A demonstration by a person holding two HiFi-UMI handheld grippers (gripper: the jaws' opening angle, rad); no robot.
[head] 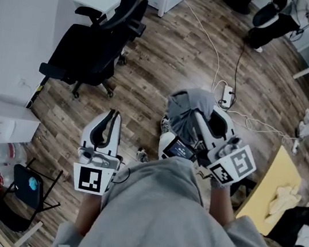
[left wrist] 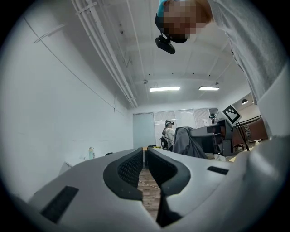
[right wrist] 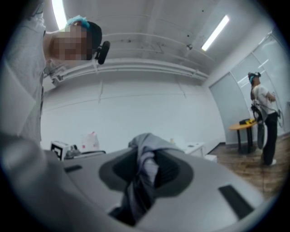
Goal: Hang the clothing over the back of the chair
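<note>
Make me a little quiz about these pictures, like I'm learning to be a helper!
1. Fill the gap: the left gripper has ___ between its jaws.
2. What does the right gripper pinch? A: a cup. B: grey clothing. C: a book.
3. True or false: the grey clothing already hangs on the black office chair.
Key: 1 nothing; 2 B; 3 false.

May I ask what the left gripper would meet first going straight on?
Probably nothing near: the left gripper points over wood floor toward a far glass wall; the black chair sits slightly left.
</note>
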